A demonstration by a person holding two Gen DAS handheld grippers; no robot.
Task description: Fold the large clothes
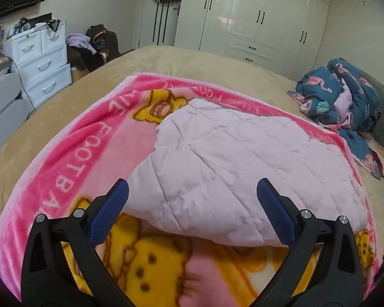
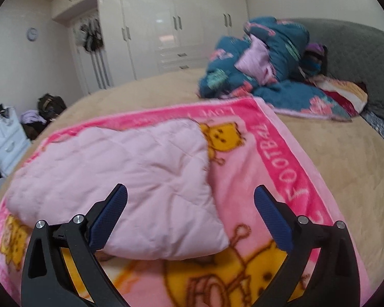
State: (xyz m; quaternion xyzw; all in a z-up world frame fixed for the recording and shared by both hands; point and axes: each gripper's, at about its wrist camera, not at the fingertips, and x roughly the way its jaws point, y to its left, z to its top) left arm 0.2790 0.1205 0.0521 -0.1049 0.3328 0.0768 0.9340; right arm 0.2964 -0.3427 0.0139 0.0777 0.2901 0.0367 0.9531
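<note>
1. While both my tools hang above the bed with nothing in them, the left gripper (image 1: 192, 212) and right gripper (image 2: 190, 215) each stand spread wide, blue pads clear of any cloth.
2. Task item: one pale pink quilted garment (image 1: 243, 168), folded into a rough bundle, lies just ahead of the jaws on the pink cartoon blanket (image 1: 71, 179); same bundle in the right view (image 2: 130, 179).
3. Risk: puffy quilting looks springy, so the fold may flop open with nothing pressing on it.
4. Risk: its near edge bulges off the blanket; a grab there could pinch only the top layer and drag the fold apart.
5. Risk: a low jaw could snag the fleecy blanket too, lifting both.
6. Risk: the left edge looks uneven, so another fold may come out crooked.
7. Counts, near to far: two grippers, one quilted garment, one cartoon blanket, one tan bed cover (image 1: 192, 61).
8. Farther: one heap of teal flamingo bedding (image 2: 263, 71), one white drawer unit (image 1: 43, 64), one white wardrobe wall (image 1: 256, 15), one wall clock (image 2: 32, 34).
</note>
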